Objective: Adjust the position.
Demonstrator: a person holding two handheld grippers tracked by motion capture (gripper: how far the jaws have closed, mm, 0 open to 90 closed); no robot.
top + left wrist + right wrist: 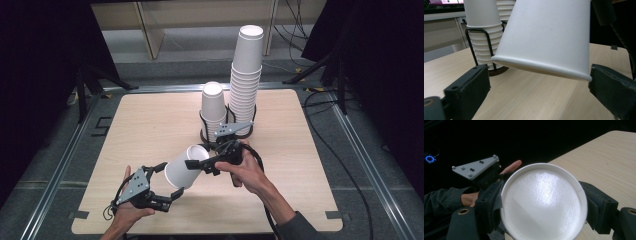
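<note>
A white paper cup is clamped at its base between the right tongs. The left tongs are spread wide around its rim end, nothing gripped.

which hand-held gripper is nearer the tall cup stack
Right. The right hand-held gripper sits just in front of the tall cup stack; the left hand-held gripper is farther back, toward the table's near edge.

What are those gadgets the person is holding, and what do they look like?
Each hand holds a black gripper with two blocky black fingers. The left gripper and the right gripper each carry a grey three-cornered plate on top, dotted with small studs. A black cable trails from the right one. The person wears dark long sleeves.
</note>
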